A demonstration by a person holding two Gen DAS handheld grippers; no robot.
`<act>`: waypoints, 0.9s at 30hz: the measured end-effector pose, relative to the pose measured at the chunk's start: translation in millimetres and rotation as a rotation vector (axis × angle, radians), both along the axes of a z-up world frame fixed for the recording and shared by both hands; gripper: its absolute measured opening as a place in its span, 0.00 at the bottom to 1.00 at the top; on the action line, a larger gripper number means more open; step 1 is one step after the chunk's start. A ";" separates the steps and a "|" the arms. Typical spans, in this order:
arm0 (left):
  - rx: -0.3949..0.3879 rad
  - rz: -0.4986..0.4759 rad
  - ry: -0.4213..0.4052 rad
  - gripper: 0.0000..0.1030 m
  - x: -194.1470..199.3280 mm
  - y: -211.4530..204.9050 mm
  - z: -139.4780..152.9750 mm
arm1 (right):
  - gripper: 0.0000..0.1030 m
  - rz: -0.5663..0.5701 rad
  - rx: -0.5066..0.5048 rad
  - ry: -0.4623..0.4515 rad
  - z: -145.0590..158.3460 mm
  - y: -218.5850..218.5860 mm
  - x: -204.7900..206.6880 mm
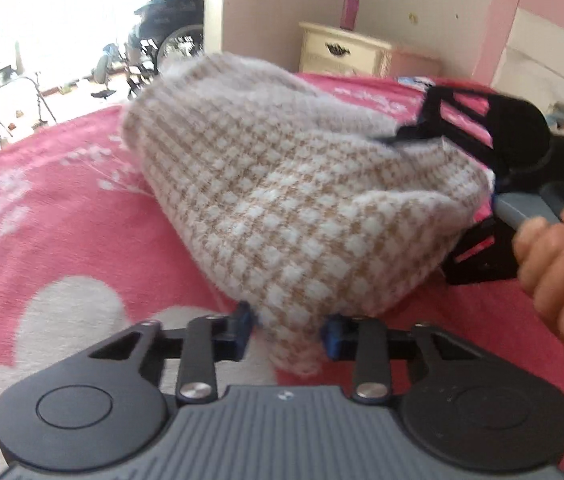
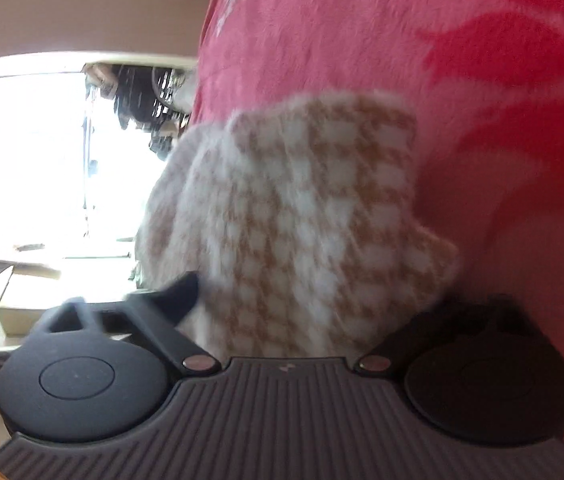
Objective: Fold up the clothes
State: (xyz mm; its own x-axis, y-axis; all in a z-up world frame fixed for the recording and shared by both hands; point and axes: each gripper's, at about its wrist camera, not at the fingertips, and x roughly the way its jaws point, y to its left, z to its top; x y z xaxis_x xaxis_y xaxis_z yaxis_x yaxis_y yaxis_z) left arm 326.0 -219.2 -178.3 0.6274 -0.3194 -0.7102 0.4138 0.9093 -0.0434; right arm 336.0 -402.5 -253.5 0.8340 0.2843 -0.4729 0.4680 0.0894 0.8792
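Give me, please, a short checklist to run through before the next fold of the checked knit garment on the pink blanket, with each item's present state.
1. Left gripper has a corner of the checked knit garment between its fingers: ok.
2. Left pads actually pressing on the knit: cannot tell; small gaps show beside the fabric.
3. Right gripper straddles the garment's far end: ok.
4. Right gripper clamped on the knit: cannot tell; the right wrist view is blurred.
5. Garment flat and smooth for folding: not ok; it is bunched and lifted.
6. Pink blanket beside the garment free of other items: ok.
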 end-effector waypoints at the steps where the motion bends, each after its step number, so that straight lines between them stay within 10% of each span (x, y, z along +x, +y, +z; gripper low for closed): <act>1: 0.000 0.007 -0.013 0.29 -1.3 7.7 3.5 | 0.68 0.006 0.025 -0.009 0.9 3.7 -1.9; 8: 0.049 -0.007 0.009 0.42 9.5 39.7 1.9 | 0.66 -0.041 0.236 -0.038 -24.7 46.4 1.7; 14: 0.054 -0.019 -0.086 0.22 -7.9 49.1 4.7 | 0.56 -0.099 0.174 -0.043 -5.2 65.5 -1.4; 27: 0.162 -0.121 -0.024 0.19 -120.3 170.2 53.5 | 0.54 0.114 0.228 0.035 29.7 156.9 -61.6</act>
